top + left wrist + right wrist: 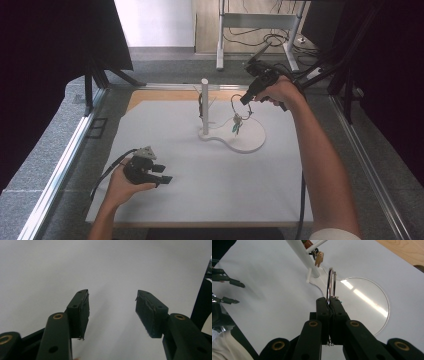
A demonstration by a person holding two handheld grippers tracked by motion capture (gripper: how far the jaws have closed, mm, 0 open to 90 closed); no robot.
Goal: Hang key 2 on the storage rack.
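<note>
white board point(200, 190), grey carpet point(45, 150), desk frame point(257, 22)

Soft, even light falls on my white table point(165, 150), while the room's sides sink into near black. Bright streaks of glare cross the glossy round base point(372, 315) of the stand, and my left gripper point(112, 312) casts only a faint shadow. The high view is slightly soft and grainy.

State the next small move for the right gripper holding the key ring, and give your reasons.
Probably carry the key ring toward a free peg on the white stand. The right gripper is shut on the ring, held above the stand's round base, and another key bunch already hangs from a peg.
</note>
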